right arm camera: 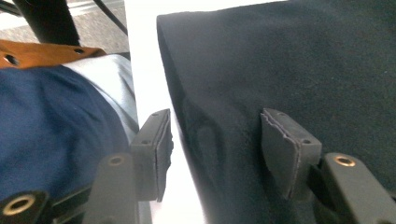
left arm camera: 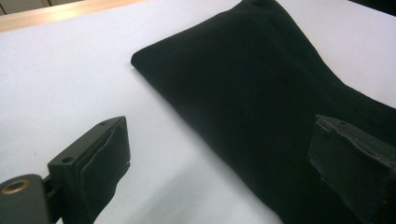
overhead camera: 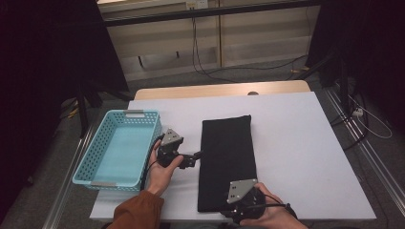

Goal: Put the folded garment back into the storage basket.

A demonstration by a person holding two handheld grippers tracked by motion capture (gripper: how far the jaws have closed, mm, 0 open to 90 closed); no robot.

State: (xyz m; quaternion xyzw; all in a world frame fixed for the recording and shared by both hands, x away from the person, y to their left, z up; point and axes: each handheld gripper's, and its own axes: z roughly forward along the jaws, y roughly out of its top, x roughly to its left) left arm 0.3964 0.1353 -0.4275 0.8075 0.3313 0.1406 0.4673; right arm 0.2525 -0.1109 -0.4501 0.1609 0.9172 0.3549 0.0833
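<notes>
A folded black cloth [overhead camera: 226,162] lies flat at the centre of the high view, a long dark rectangle running from the middle of the frame down toward the lower edge, on the white sheet [overhead camera: 296,143] that covers my counter [overhead camera: 219,89]. In my left tool's view the cloth [left arm camera: 261,107] fills the upper right, one rounded corner pointing to the upper left of the frame. In my right tool's view the cloth [right arm camera: 289,84] spreads across the right and centre, its near edge running close beside the sheet's edge [right arm camera: 144,60].

My left tool [overhead camera: 197,155] sits left of centre in the high view, just at the cloth's left edge, its jaws spread wide and released; in its own view one jaw hangs over bare white sheet at lower left, the other over the cloth at lower right, nothing pinched between them. My right tool [overhead camera: 224,210] is at the bottom centre, at the cloth's near end. Its jaws stand part open astride the cloth's edge, one over the sheet, one over the fabric, and a soft bulge of cloth rises between them; the pads are not pressing it.

A pale blue perforated basket [overhead camera: 98,164] stands at the left of the high view, near my left hand [overhead camera: 165,169]. My orange sleeve [overhead camera: 138,210] enters from the lower left.
</notes>
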